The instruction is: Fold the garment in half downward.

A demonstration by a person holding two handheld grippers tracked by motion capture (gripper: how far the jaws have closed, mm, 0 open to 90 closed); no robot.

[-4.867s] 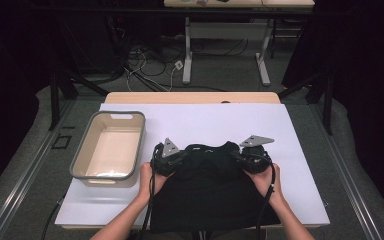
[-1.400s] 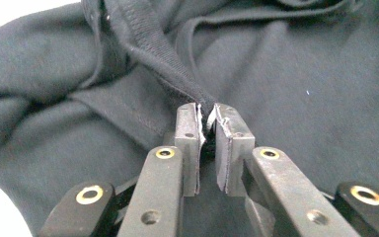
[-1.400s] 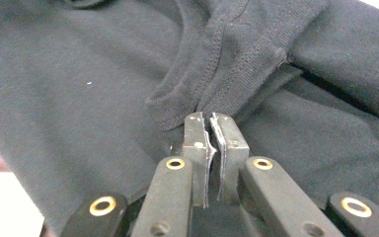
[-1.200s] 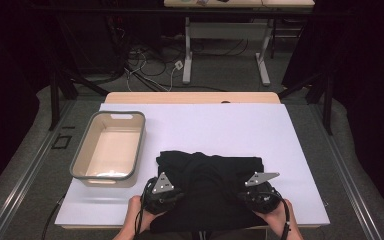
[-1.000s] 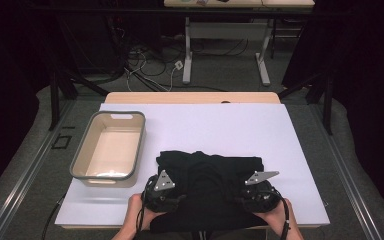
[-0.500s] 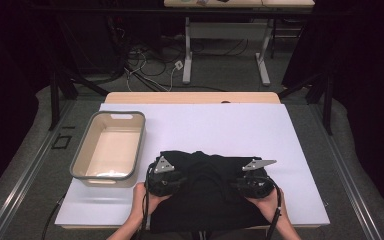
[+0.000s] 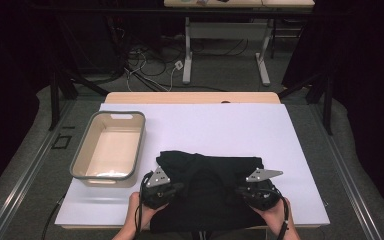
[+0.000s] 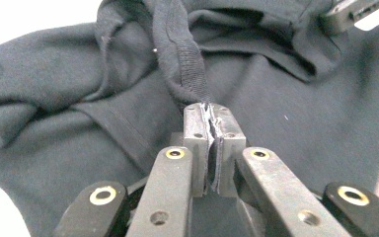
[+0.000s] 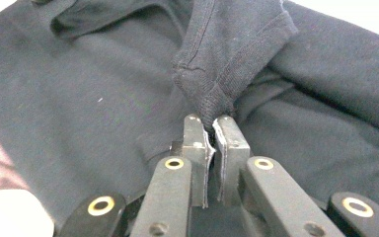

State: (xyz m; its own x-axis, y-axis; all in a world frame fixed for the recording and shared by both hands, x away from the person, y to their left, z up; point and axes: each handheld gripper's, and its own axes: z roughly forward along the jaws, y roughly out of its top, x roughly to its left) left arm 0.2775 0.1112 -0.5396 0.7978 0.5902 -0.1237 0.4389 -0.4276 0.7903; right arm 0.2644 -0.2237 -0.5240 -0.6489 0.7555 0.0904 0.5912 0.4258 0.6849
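Left gripper (image 8: 209,111): jaws pinched on a ribbed hem of the black shirt (image 7: 215,187). Right gripper (image 9: 208,123): jaws clamped on a stitched corner. Shirt is spread on the white table (image 7: 205,125), beside a grey tub (image 7: 109,147).

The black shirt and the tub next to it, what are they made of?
The black shirt looks like soft knit cotton or a similar jersey: matte, with a ribbed hem and stitched seams, and it folds limply. The tub looks like hard plastic: smooth cream walls with a grey rim and a moulded handle slot. Both guesses rest on looks alone.
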